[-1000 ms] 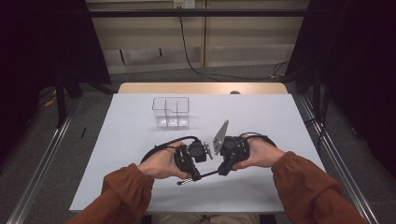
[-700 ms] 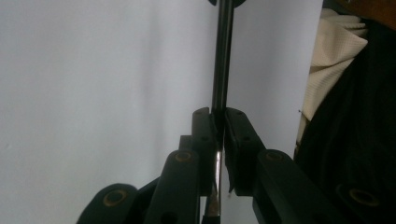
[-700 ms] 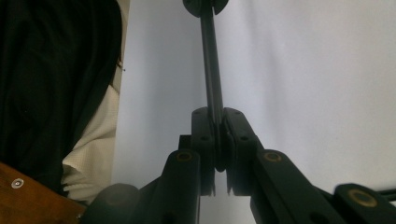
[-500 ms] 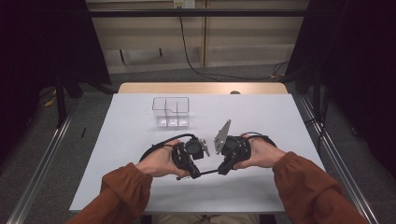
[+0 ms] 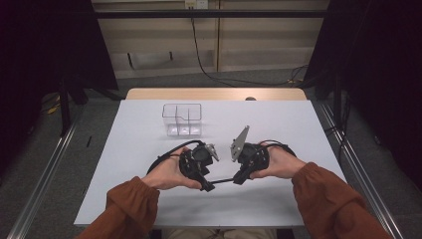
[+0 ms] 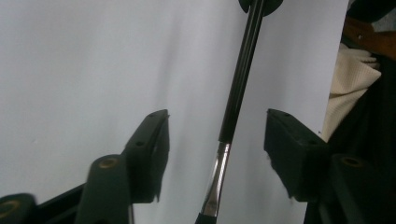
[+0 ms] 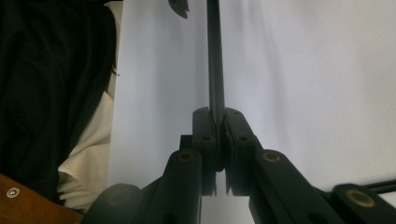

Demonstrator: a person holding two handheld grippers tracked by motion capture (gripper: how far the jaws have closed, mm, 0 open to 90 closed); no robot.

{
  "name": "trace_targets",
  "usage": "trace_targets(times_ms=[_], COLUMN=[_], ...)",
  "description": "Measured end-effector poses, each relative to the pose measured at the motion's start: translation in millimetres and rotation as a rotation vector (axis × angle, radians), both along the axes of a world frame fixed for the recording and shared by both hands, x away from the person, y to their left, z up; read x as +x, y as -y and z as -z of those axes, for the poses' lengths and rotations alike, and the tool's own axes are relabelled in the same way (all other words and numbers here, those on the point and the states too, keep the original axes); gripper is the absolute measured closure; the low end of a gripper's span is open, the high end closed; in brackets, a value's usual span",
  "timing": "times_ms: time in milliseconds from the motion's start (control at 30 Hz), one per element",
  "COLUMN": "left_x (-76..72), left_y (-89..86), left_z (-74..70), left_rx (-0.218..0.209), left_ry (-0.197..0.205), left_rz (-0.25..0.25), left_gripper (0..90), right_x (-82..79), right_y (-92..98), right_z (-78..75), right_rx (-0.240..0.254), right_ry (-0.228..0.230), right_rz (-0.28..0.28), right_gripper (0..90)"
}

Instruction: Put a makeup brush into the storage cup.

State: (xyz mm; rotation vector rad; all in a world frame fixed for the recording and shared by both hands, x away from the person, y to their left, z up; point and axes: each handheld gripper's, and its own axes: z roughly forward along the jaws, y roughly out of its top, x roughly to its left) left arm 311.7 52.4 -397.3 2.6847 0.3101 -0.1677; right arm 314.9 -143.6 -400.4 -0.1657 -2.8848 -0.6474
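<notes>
Near the front edge of the counter [image 5: 149, 134], the right tongs [image 7: 217, 140] grip a thin black rod, perhaps a brush [image 6: 236, 107]. The left tongs [image 6: 217, 140] have just been opening; the rod passes between their jaws, touching neither.

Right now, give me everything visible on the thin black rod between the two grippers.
The rod is slim and glossy black, with a shiny metal ferrule near one end, much like a brush handle. It hangs roughly level above the white table. The right gripper clamps its black end; the left gripper has just been opening, and its pads stand clear on either side of the ferrule. The tip is hidden.
</notes>
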Motion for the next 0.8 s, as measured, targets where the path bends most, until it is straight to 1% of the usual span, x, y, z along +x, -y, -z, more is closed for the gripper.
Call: trace_targets(times_ms=[33, 100, 133, 167, 200, 233, 267, 300, 333, 367, 467, 533, 567, 600, 700, 733, 767, 800], left_x=[0.1, 1.0, 1.7, 1.8, 2.0, 2.2, 2.5, 3.0, 3.6, 3.8, 4.1, 4.0, 4.8, 4.7, 5.1, 6.3, 5.9, 5.1], left_y=[-1.0, -2.6, -4.1, -5.0, -6.0, -7.3, -8.9, -11.0, -13.1, -15.2, -21.6, -25.1, -27.3, -28.9, -34.1, -36.4, -38.0, -39.2], left_z=[-0.6, -1.2, -1.2, -0.4, 0.2, 1.1, 1.8, 1.9, 2.1, 2.0, 2.7, 4.0, 4.3, 4.8, 4.9, 4.1, 4.2, 4.4], left_rx=[-0.005, -0.010, -0.015, -0.019, -0.018, -0.015, -0.022, -0.032, -0.044, -0.055, -0.081, -0.084, -0.084, -0.099, -0.124, -0.114, -0.120, -0.129], left_ry=[0.005, 0.013, 0.016, 0.012, 0.010, 0.018, 0.019, 0.015, 0.017, 0.015, 0.016, 0.020, 0.028, 0.026, 0.033, 0.043, 0.043, 0.046], left_rz=[-0.015, -0.037, -0.047, -0.054, -0.066, -0.072, -0.076, -0.086, -0.096, -0.107, -0.127, -0.137, -0.136, -0.156, -0.171, -0.159, -0.169, -0.188], left_gripper=[37.7, 28.9, 25.9, 21.2, 17.6, 15.3, 13.3, 12.4, 11.1, 9.2, 7.2, 6.9, 7.0, 7.2, 6.4, 6.3, 6.1, 6.1], right_x=[0.0, 0.0, -0.2, -0.5, 0.0, -0.3, -0.4, -1.2, -1.3, -2.3, -2.8, -2.6, -3.0, -2.6, -3.6, -4.3, -5.8, -6.5], right_y=[0.0, 0.5, 0.6, 1.4, 2.3, 3.4, 5.1, 6.5, 8.1, 9.7, 15.7, 20.4, 22.6, 25.0, 31.0, 32.6, 34.0, 35.9], right_z=[0.0, 0.6, 0.6, 0.5, 0.6, 0.6, 0.3, 0.4, 0.8, 1.1, 2.5, 2.7, 2.2, 2.1, 1.2, 1.7, 1.9, 2.3], right_rx=[0.000, 0.006, 0.005, 0.004, 0.007, 0.011, 0.009, 0.005, 0.008, 0.007, 0.002, 0.012, 0.016, 0.027, 0.031, 0.033, 0.031, 0.033], right_ry=[0.000, -0.001, -0.001, -0.002, 0.002, 0.004, 0.000, -0.007, 0.001, -0.008, -0.002, 0.007, 0.003, 0.008, 0.004, 0.003, 0.004, 0.004], right_rz=[0.000, 0.004, 0.006, 0.015, 0.012, 0.019, 0.025, 0.030, 0.031, 0.038, 0.060, 0.074, 0.087, 0.094, 0.110, 0.105, 0.116, 0.116], right_gripper=[84.6, 84.6, 84.6, 84.6, 84.6, 84.6, 84.6, 84.6, 84.6, 84.6, 84.6, 84.6, 84.6, 84.6, 84.6, 84.6, 84.6, 84.6])
